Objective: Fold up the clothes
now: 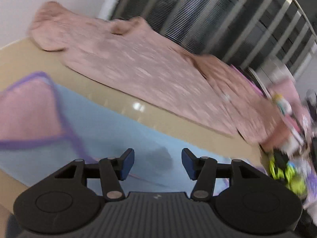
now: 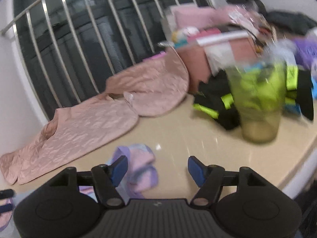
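On the glossy beige tabletop (image 1: 122, 101), your left gripper (image 1: 158, 163) hangs with its blue pads spread and nothing between them, above the pale blue garment with purple trim and a pink panel (image 1: 111, 130) lying flat just in front. Your right gripper (image 2: 157, 171) is also spread and empty, over a bunched end of the same thin, soft cloth (image 2: 138, 166). To fold well, I'd pinch two corners along one hem, lift evenly, and lay edge onto edge. The crinkled, quilted-looking pink jacket (image 1: 138, 67) lies spread behind, apart from your piece. Mind the translucent plastic cup (image 2: 257, 103) by the heaped clothes to the right.
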A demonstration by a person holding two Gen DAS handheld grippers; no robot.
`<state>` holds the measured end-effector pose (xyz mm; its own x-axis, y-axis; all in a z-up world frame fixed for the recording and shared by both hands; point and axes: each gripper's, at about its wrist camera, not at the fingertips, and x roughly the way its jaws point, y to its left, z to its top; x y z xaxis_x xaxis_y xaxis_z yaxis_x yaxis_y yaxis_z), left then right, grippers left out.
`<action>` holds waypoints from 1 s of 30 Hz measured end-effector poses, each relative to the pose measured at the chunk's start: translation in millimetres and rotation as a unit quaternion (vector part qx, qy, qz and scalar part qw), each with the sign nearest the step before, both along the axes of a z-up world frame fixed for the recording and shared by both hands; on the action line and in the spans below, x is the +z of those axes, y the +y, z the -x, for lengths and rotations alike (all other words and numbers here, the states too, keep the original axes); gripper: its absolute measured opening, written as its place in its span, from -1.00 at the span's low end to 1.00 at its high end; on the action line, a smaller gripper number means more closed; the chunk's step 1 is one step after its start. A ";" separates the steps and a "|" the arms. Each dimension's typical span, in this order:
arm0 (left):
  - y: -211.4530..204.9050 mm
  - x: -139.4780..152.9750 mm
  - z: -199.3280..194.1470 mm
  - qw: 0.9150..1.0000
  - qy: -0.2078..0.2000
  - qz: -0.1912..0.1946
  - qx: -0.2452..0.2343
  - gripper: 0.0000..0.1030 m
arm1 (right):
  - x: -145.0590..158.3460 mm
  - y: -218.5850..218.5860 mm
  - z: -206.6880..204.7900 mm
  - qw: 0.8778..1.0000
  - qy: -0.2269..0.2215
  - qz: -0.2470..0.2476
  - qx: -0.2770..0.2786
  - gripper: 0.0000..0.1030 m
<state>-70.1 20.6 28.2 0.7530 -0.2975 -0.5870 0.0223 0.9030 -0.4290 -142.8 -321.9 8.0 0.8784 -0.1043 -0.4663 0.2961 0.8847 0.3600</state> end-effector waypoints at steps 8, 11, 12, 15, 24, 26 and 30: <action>-41.0 -15.3 -0.4 0.997 -0.015 -0.068 -0.016 0.05 | -1.1 15.5 -12.6 0.997 0.002 -0.083 -0.004 0.28; -44.0 -14.6 1.8 0.996 -0.019 -0.087 -0.025 0.07 | -6.3 24.3 -26.7 0.995 0.014 -0.100 -0.020 0.18; -45.9 -14.5 3.3 0.995 -0.022 -0.095 -0.030 0.12 | -9.4 27.5 -30.1 0.995 0.016 -0.095 -0.023 -0.23; -47.2 -14.0 7.3 0.994 -0.025 -0.098 -0.038 0.21 | -18.8 38.1 -38.4 0.998 0.019 -0.066 -0.008 -0.95; 45.4 20.5 9.9 0.998 -0.005 0.055 0.031 0.27 | 44.0 105.5 -8.8 0.981 -0.109 0.117 0.111 -0.95; 68.8 26.6 13.6 0.996 -0.005 0.068 0.050 0.29 | 48.2 140.3 -4.9 0.964 -0.117 0.158 0.179 -0.95; 96.1 27.2 22.3 0.995 -0.004 0.068 0.074 0.34 | 26.8 220.0 -4.4 0.911 -0.056 0.243 0.329 -0.95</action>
<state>-92.4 116.7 55.5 0.7993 -0.2596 -0.5420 -0.1019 0.8303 -0.5480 -138.4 -101.9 34.9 0.8647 0.2920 -0.4087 -0.3707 0.9201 -0.1269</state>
